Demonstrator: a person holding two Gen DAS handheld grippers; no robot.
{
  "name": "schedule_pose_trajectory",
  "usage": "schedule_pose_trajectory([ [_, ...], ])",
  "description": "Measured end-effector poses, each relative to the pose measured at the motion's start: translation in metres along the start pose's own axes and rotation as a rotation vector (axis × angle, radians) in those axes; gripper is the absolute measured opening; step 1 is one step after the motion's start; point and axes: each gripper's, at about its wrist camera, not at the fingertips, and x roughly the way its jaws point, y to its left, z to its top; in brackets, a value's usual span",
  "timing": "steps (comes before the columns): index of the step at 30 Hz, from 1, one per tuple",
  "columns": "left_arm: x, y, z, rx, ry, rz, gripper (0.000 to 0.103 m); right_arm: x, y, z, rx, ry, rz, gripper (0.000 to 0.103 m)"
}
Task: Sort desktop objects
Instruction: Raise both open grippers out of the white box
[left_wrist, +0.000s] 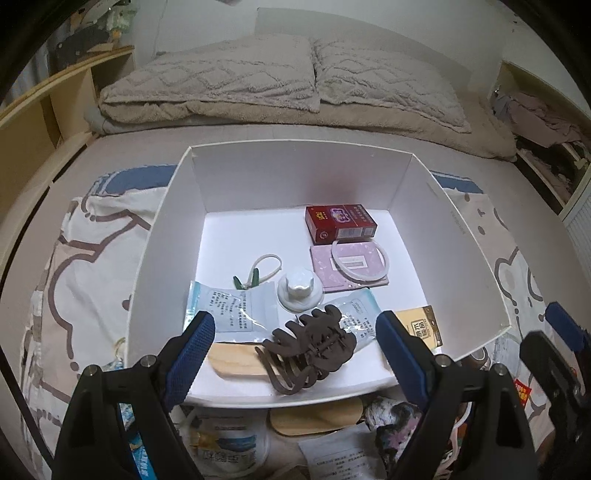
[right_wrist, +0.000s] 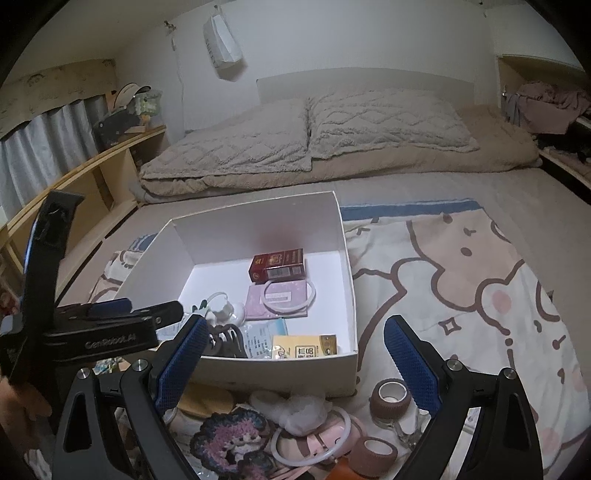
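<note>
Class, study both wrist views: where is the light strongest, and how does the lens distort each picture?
Left wrist view: light is strongest on the floor of the white box; its straight walls bow outward, and dark corners frame the picture. Right wrist view: dimmer and grey, the box's floor is again the brightest patch; the bed's edges curve, and dark vignetting rings the picture.

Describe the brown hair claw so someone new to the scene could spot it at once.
Find the white box on the bed. The brown hair claw lies at its near edge, overlapping a pale blue packet and a wooden piece. It is the only dark, curved-toothed thing in the box.
</note>
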Motion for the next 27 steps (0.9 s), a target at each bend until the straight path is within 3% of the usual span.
schedule_pose_trajectory([
  [2,-0.003,0.002,-0.001,0.005,-0.009,0.003,0.091,-0.001,0.002,0.001,-0.007,-0.006,-0.007,0.096],
  [4,-0.007,0.003,-0.004,0.018,-0.021,0.012,0.094,-0.002,0.004,0.001,-0.015,-0.013,-0.02,0.103],
  [14,-0.028,0.015,-0.016,0.053,-0.076,0.032,0.102,-0.007,0.011,0.0,-0.021,-0.027,-0.049,0.103],
  [27,-0.058,0.035,-0.03,0.049,-0.133,0.039,0.102,-0.021,0.025,-0.004,-0.04,-0.04,-0.04,0.103],
])
